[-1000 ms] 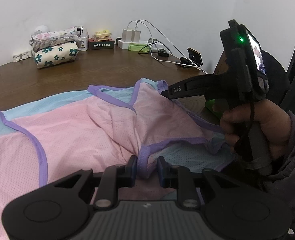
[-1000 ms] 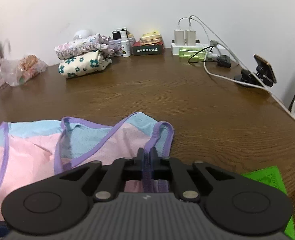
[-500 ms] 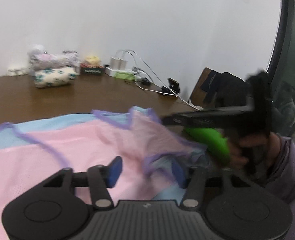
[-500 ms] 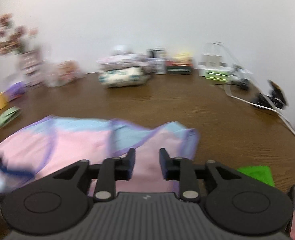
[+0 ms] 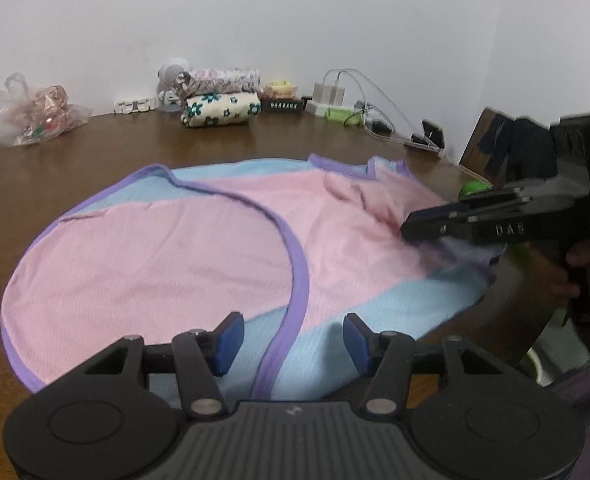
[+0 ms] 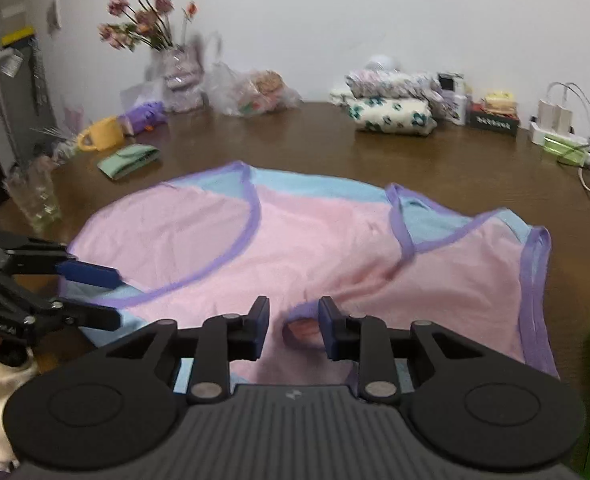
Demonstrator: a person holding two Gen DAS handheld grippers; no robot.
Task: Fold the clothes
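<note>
A pink and light-blue garment [image 5: 223,240] with purple trim lies spread across the brown table [image 5: 255,136]. In the right wrist view the garment [image 6: 335,240] fills the middle of the table. My left gripper [image 5: 293,340] is open over the garment's near edge, and a purple trim band runs between its fingers. My right gripper [image 6: 295,328] is open, with a raised fold of purple hem [image 6: 301,316] lying loose between its fingers. The right gripper [image 5: 415,228] also shows side-on over the garment's right end. The left gripper [image 6: 107,296] hangs at the left edge.
Folded floral clothes [image 6: 391,112] are stacked at the back, beside a plastic bag [image 6: 255,92] and a flower vase [image 6: 179,76]. A yellow cup [image 6: 99,138], a green cloth [image 6: 129,158] and a glass [image 6: 35,196] stand at the left. Chargers and cables [image 6: 559,128] are at the right.
Both grippers were shut on the garment's purple hem a second ago; they have opened and pulled back. The garment now lies flatter and spread out.
</note>
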